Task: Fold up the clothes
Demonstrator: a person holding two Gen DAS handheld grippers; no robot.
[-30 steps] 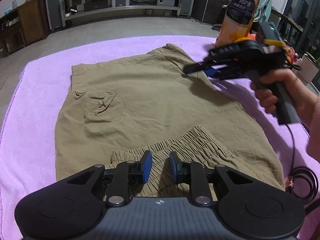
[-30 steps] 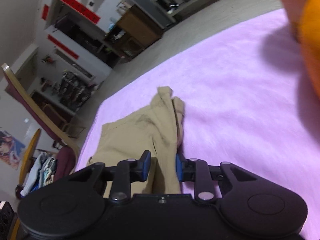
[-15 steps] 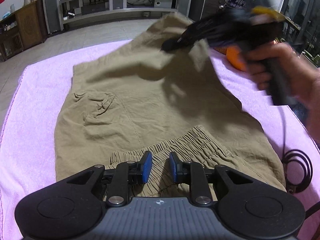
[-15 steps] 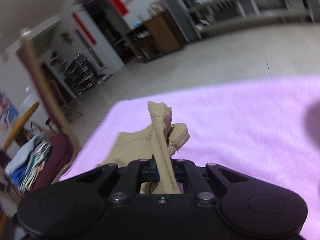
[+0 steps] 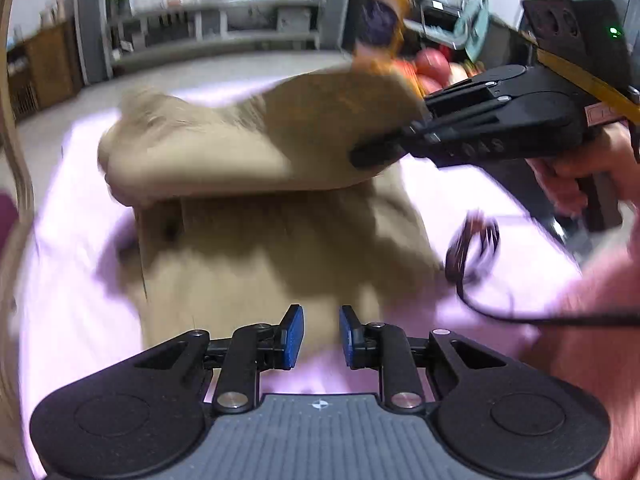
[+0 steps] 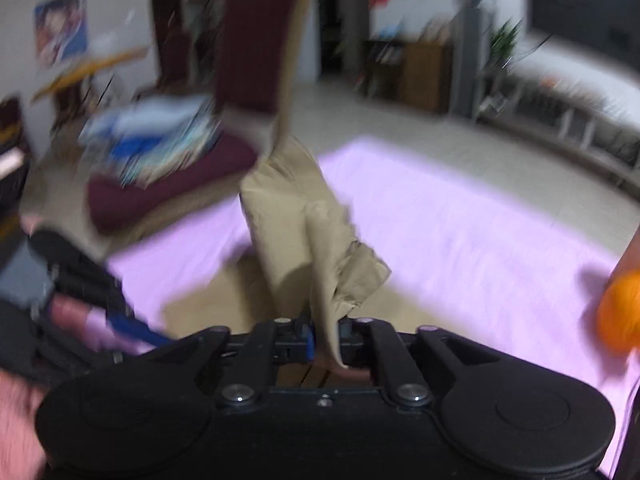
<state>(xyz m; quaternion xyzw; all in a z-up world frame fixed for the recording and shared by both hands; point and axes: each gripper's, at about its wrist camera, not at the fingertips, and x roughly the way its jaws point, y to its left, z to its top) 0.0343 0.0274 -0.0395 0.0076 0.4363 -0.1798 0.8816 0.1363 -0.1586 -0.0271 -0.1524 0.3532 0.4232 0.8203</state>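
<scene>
A pink blanket [image 5: 460, 200] covers the surface, with tan shorts [image 5: 248, 264] spread on it. The far part of the shorts is lifted and doubled back toward the camera, hanging in the air. The right gripper [image 6: 325, 338] pinches a strip of that tan cloth between its pads, its jaws having just eased apart a little. The left gripper [image 5: 320, 336] hangs over the near edge of the shorts, fingers parted, gripping nothing. A black cable [image 5: 476, 248] coils on the blanket at right

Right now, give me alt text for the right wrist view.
The right tool pinches a fold of khaki trousers, lifted over the pink blanket. Behind, blurred, a maroon chair holds clothes; the left tool shows at lower left.
</scene>
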